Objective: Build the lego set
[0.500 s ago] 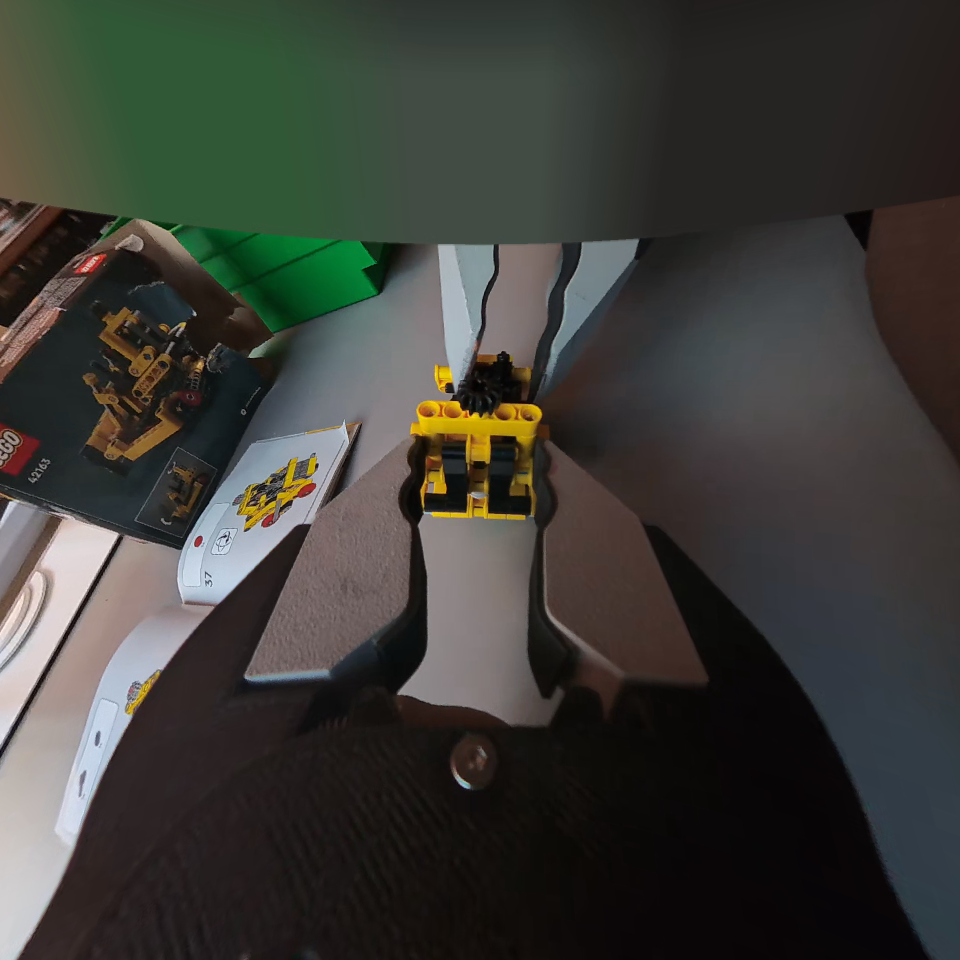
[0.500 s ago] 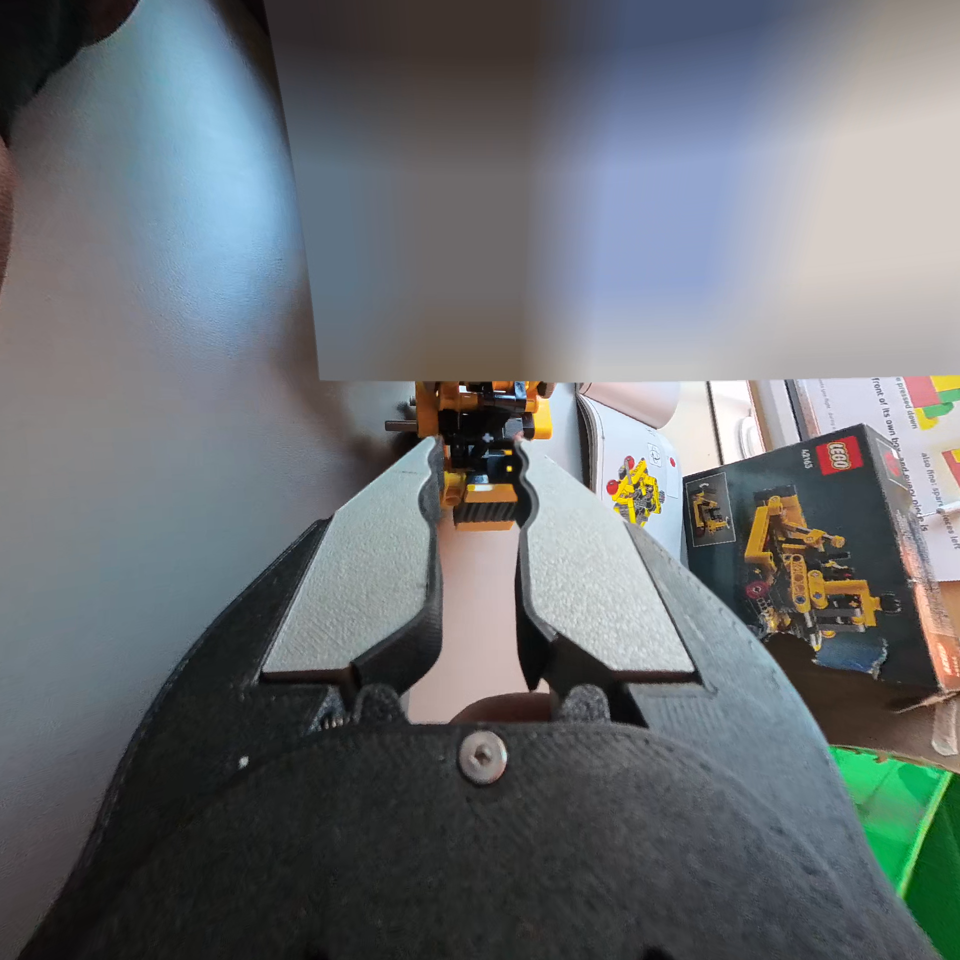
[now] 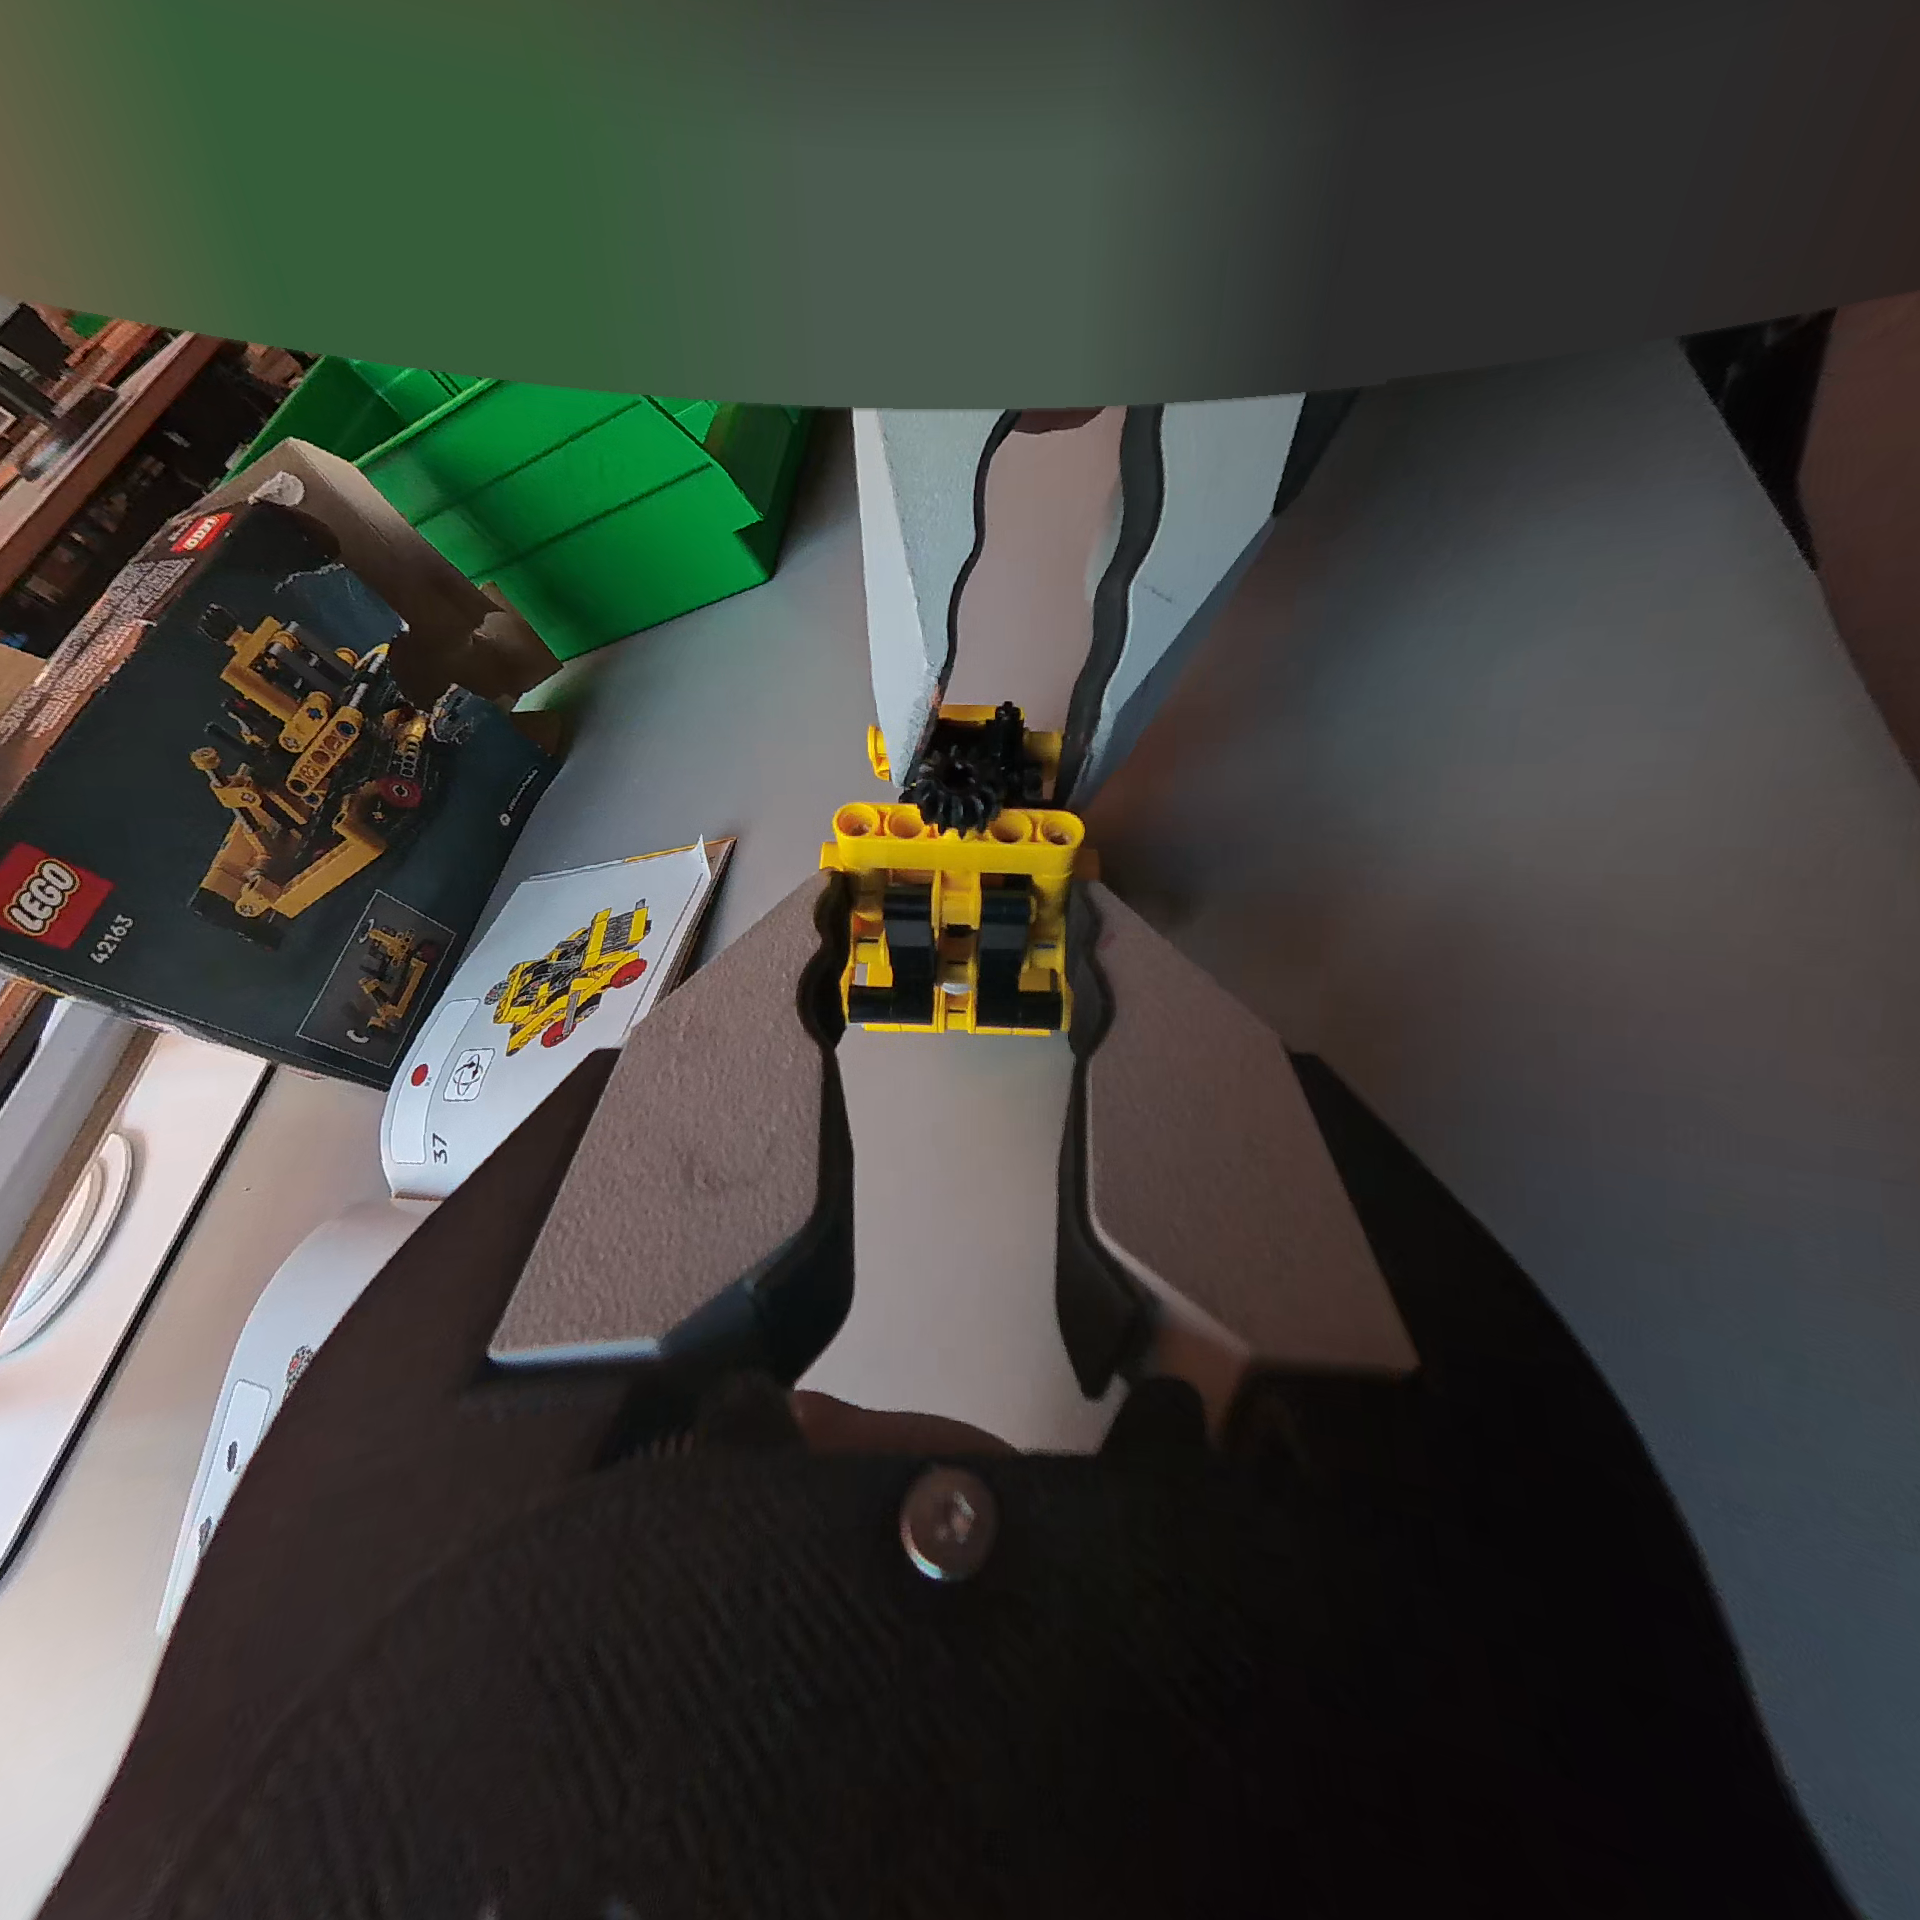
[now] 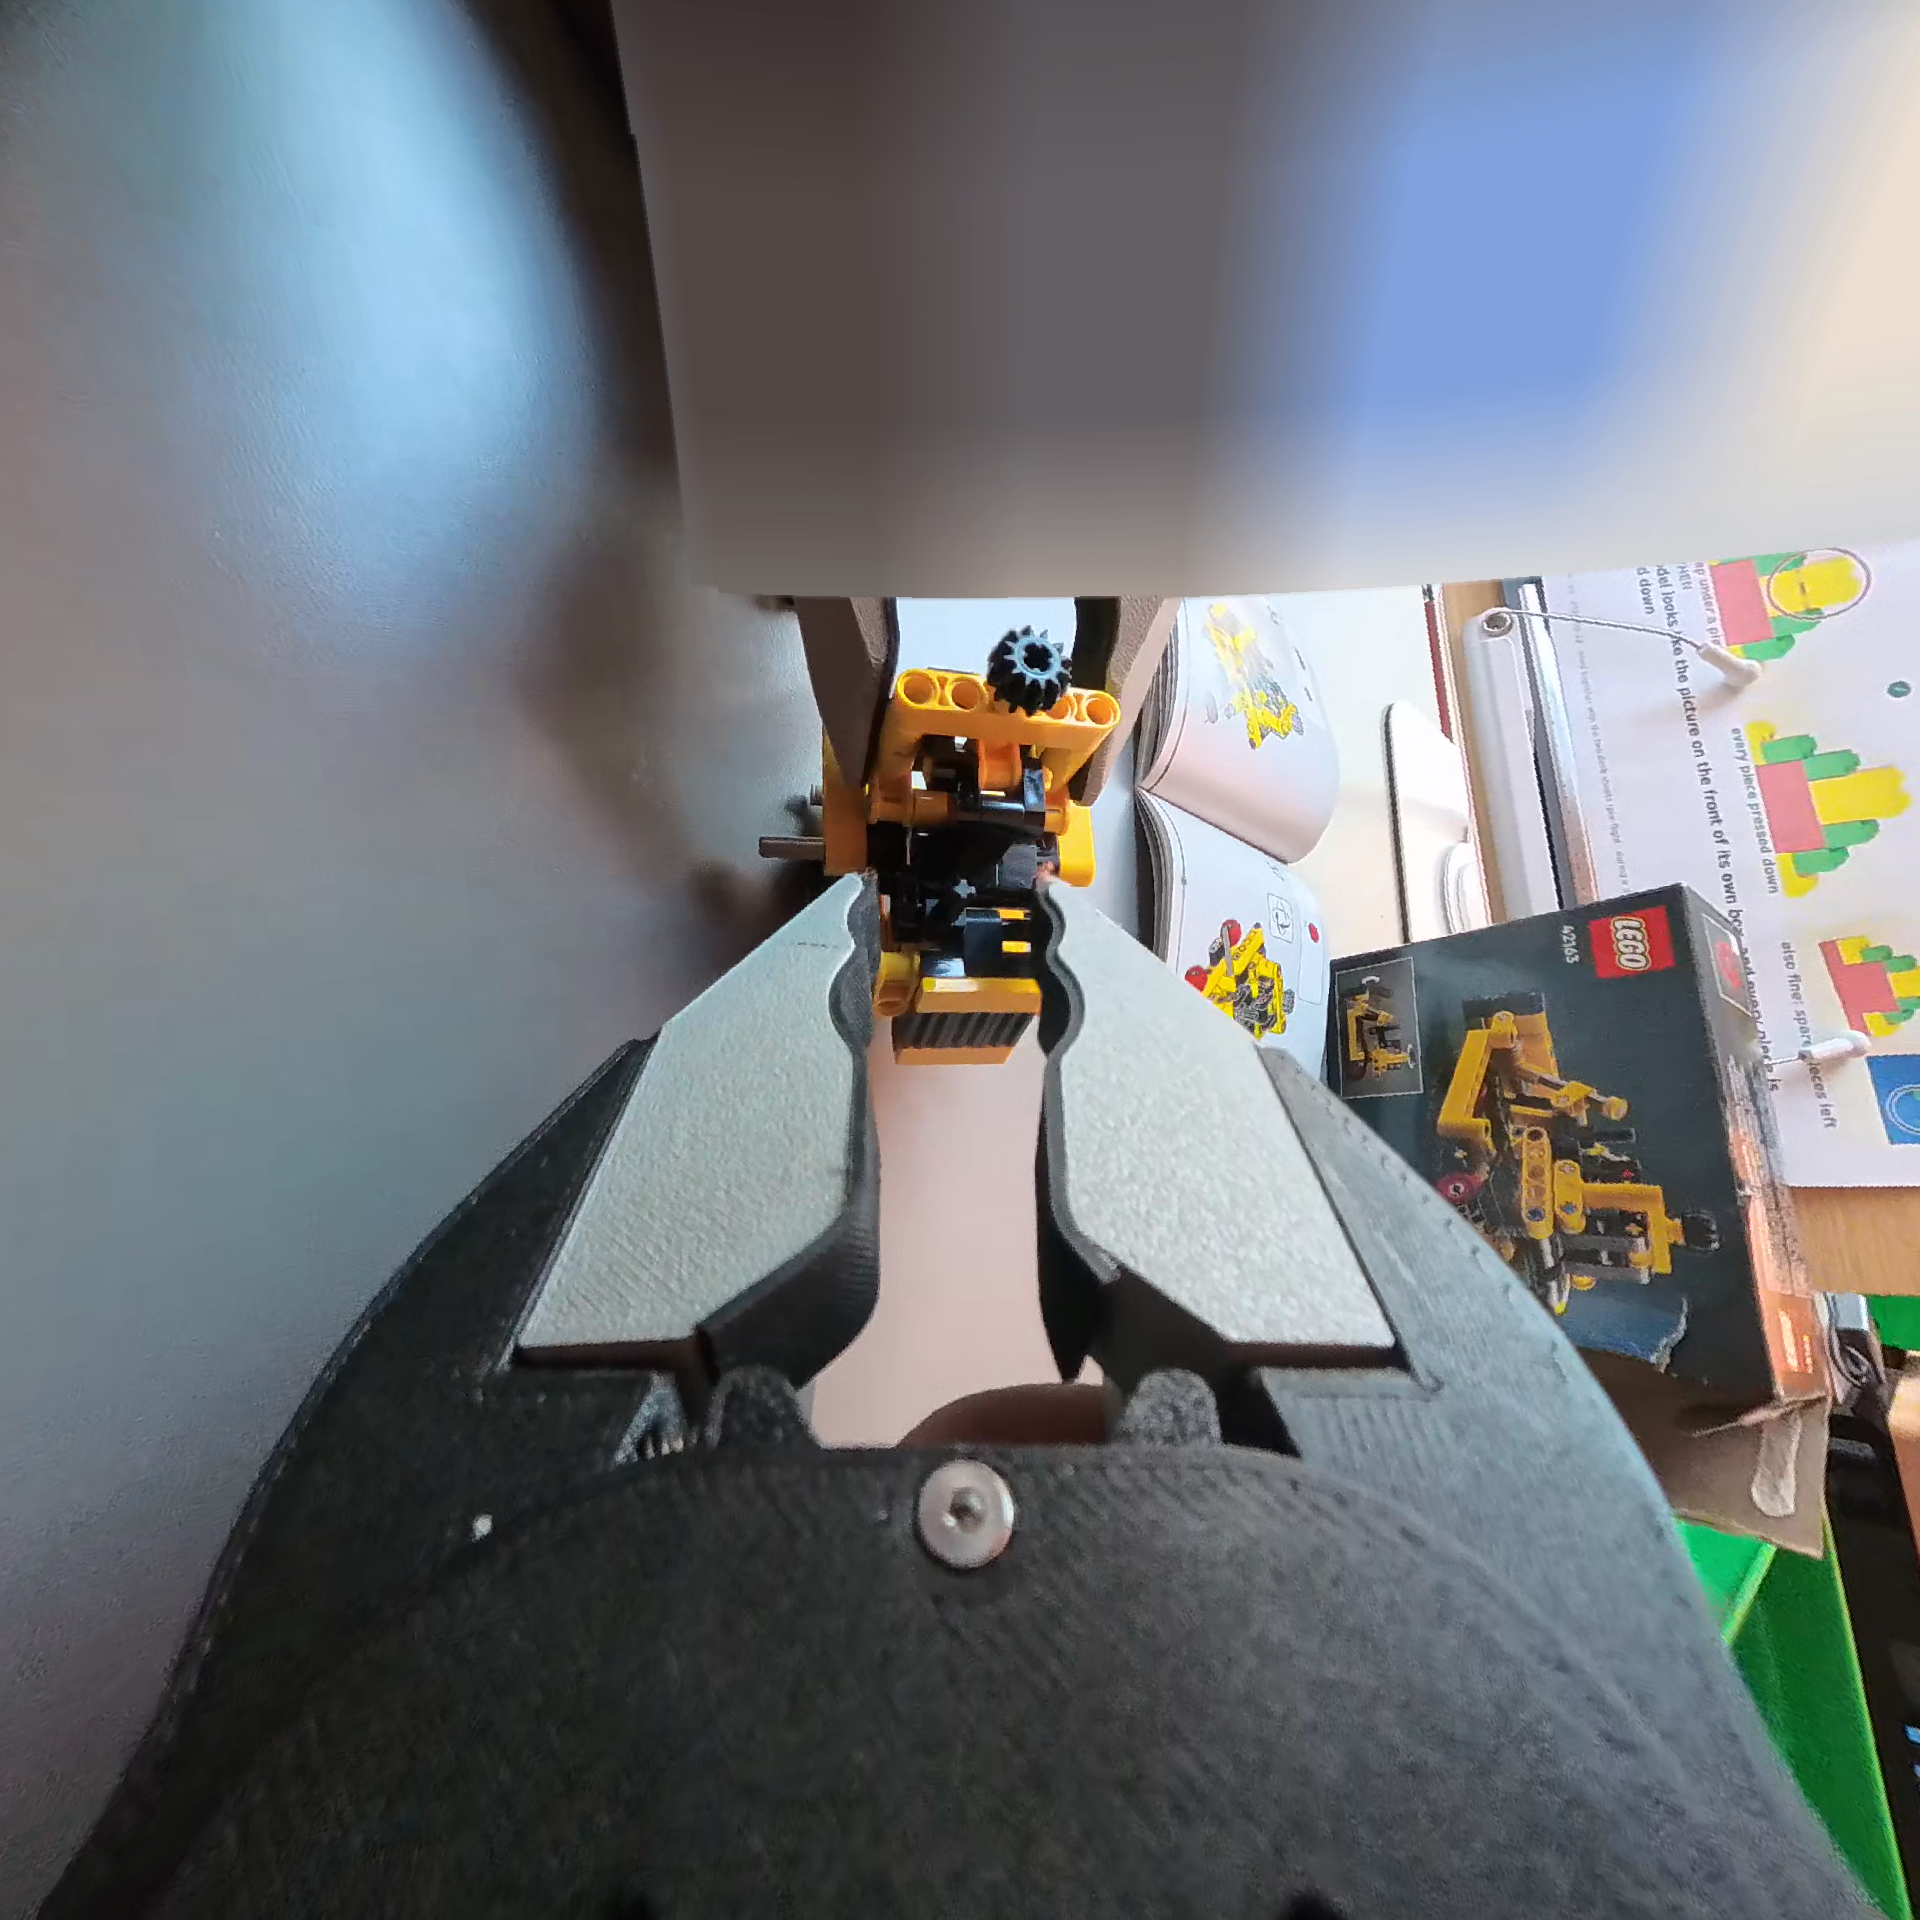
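- The model [image 3: 951,925], a small yellow and black build, is pinched between the fingertips of the left gripper [image 3: 951,956]; its sides are pressed by the wavy inner edges of both fingers.
- From the far side, the same model [image 4: 961,935] is gripped by the right gripper [image 4: 956,935], whose tips are closed on its black and yellow end.
- The two grippers are pointed at each other, tip to tip, with the model held between them above the table [image 3: 1507,831].
- A black gear [image 3: 948,795] is seated on the yellow holed beam [image 3: 956,831] at the top of the model, just beyond the left fingertips and right at the tips of the right gripper.
- In the right wrist view, the gear [image 4: 1029,670] is seen past the right tips, between the left gripper's fingers.
- Left of the left gripper, an open booklet [image 3: 540,997] is lain on the table, with the set's box [image 3: 239,790] beside it and a green bin [image 3: 582,499] farther off.
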Available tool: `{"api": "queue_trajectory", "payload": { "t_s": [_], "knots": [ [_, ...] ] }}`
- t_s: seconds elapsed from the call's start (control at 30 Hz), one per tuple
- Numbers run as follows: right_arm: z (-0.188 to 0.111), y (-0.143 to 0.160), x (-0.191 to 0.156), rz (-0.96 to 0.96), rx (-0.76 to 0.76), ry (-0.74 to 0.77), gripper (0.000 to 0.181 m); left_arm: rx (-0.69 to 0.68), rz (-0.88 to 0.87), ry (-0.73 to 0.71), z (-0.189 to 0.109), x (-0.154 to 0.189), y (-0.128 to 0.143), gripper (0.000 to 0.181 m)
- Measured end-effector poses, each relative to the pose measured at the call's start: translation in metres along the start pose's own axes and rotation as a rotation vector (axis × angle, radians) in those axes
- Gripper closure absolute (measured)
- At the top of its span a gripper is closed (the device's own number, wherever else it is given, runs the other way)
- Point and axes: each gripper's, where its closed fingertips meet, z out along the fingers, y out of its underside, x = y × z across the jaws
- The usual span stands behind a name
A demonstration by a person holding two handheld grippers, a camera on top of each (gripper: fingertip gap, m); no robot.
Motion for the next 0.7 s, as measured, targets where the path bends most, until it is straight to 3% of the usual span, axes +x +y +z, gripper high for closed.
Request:
{"api": "queue_trajectory", "payload": {
  "t_s": [0.7],
  "knots": [
    [0.0044, 0.0027, 0.0024, -0.097, -0.074, 0.012, 0.155, -0.052, -0.031, -0.004, -0.0002, -0.0029, 0.0018, 0.142]
  ]
}}
